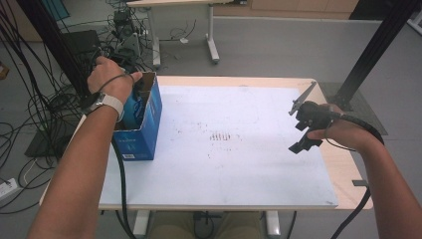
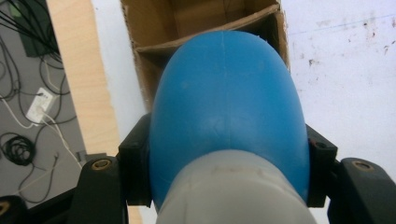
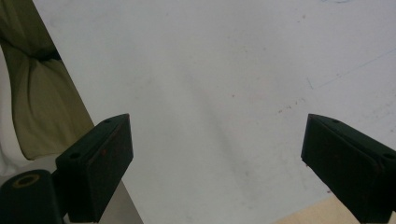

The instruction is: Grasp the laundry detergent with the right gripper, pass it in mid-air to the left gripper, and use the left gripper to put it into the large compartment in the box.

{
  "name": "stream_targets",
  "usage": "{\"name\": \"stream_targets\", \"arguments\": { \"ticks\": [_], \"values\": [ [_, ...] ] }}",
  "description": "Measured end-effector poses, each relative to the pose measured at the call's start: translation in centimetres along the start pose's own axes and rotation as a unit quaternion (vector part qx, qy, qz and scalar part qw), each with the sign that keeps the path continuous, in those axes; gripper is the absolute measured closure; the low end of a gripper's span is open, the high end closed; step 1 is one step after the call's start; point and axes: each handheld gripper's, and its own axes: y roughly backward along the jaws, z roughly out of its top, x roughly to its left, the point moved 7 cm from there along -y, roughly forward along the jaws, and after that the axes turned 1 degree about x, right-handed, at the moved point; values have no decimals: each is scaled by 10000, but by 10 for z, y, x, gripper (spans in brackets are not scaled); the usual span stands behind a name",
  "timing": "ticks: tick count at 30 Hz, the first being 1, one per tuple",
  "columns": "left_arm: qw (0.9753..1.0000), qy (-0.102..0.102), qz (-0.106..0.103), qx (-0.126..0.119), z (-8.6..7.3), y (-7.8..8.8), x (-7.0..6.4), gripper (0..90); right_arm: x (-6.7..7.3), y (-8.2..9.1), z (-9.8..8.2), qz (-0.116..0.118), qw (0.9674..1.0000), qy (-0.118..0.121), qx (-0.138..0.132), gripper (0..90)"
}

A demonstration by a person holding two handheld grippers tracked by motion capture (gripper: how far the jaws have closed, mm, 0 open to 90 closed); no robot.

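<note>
Blue plastic fills the left gripper [image 2: 227,186] — its two black jaws are clamped on either side of one rounded blue object [image 2: 226,116] with a grey end toward the hand. From the left gripper view its long axis runs straight away from the hand, the domed blue end pointing into one open cardboard box [image 2: 154,28]. That box, blue on the outside [image 1: 144,132], stands at the left edge of the white table [image 1: 239,164], and the left hand [image 1: 107,74] holds the object just over its mouth, pointing downward. I count two grippers, one box, one blue object. The right gripper [image 1: 301,127] hangs over the table's right side, well apart from the box — its jaws stand wide apart with nothing between them.
</note>
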Motion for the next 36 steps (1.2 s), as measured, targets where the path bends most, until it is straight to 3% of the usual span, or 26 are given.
{"name": "stream_targets", "arguments": {
  "ticks": [17,36],
  "values": [
    [9999,-85,36,54,-5,-35,2,377,1,-9,1,83,10000,-38,32,89],
    [9998,-156,42,122,-10,-61,0,377,2,-16,1,129,9999,-66,72,88]
  ]
}}
